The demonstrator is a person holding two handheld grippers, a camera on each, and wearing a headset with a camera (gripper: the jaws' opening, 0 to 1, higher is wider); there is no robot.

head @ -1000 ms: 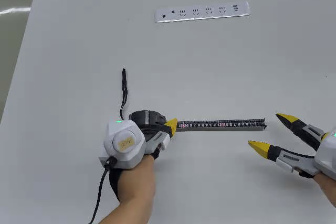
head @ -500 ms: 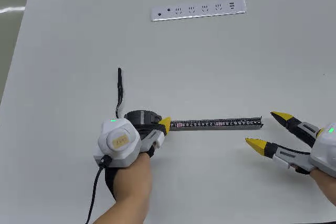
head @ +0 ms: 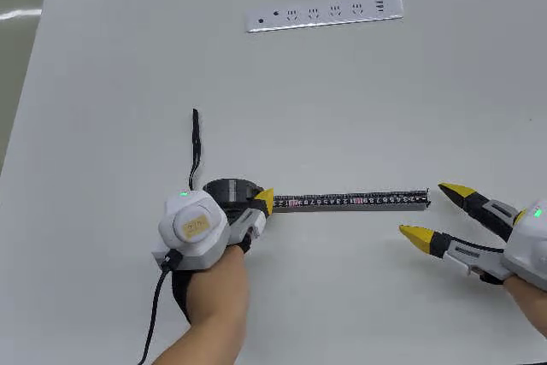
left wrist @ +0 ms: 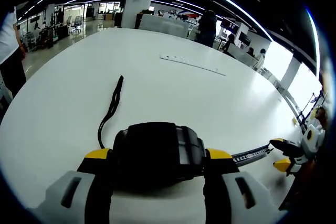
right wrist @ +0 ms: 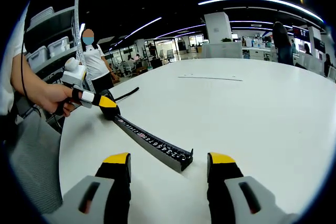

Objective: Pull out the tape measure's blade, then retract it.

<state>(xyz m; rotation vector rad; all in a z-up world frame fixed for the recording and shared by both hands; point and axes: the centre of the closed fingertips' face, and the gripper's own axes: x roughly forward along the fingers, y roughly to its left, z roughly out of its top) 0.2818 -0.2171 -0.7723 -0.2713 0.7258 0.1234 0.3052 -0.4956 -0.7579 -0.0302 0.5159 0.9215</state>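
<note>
- The left tool [head: 253, 208] sits at the lower left of the head view, held in a person's hand [head: 214, 284]. A black cable runs down from its white body towards the bottom edge.
- Its yellow-tipped jaws are closed on the black round tape measure case [head: 229, 189], one on each side. In the left gripper view the case [left wrist: 157, 142] fills the gap between the two jaws of the left tool [left wrist: 157, 156] at the bottom centre.
- The case rests on the white tabletop [head: 359, 108].
- The dark numbered blade [head: 350, 201] is pulled out of the case. It lies flat on the tabletop and runs right across the lower middle of the head view.
- The right tool [head: 432, 211] is at the lower right of the head view, its jaws spread wide and holding nothing.
- The blade's hooked end is just left of that gap, apart from both yellow tips. In the right gripper view the blade [right wrist: 152, 144] runs from the left tool [right wrist: 102, 102] at centre left and ends near the jaws of the right tool [right wrist: 169, 161].
- A thin black wrist strap [head: 197, 147] trails from the case towards the upper left, lying on the tabletop.
- A long white power strip [head: 325, 13] lies near the top centre of the head view, well apart from the tape measure.
</note>
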